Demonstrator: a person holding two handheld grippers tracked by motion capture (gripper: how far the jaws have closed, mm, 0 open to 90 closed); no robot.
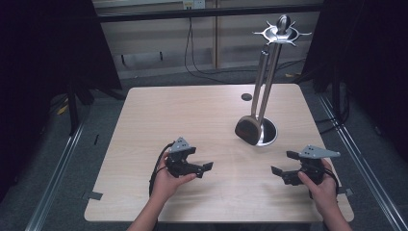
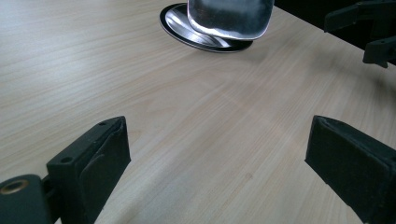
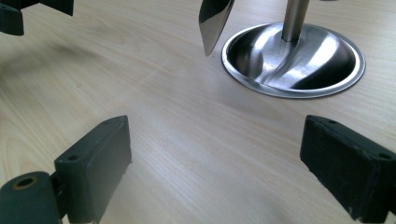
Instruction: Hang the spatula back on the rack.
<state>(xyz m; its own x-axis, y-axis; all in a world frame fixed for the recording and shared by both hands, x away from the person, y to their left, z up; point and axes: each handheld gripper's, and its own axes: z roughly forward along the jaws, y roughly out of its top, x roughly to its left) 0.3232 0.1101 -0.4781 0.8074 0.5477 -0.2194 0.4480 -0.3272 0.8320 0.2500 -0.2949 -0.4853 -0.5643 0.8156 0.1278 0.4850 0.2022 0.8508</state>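
Near desk [image 1: 144, 144] edge, left tongs [image 1: 204, 168] & right tongs [image 1: 278, 172] gape wide, empty; utensil stand [image 1: 267, 131] w/ hanging spatula [image 1: 248, 130] far right.

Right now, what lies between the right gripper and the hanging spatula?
Nothing: bare tabletop runs from the open right gripper to the hanging spatula, as the right gripper view shows.

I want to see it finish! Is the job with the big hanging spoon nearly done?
It looks barely begun. The spoon hangs on the metal stand. Both tongs, left and right, are open and hold nothing above the table. Reaching for the spoon is probably still ahead.
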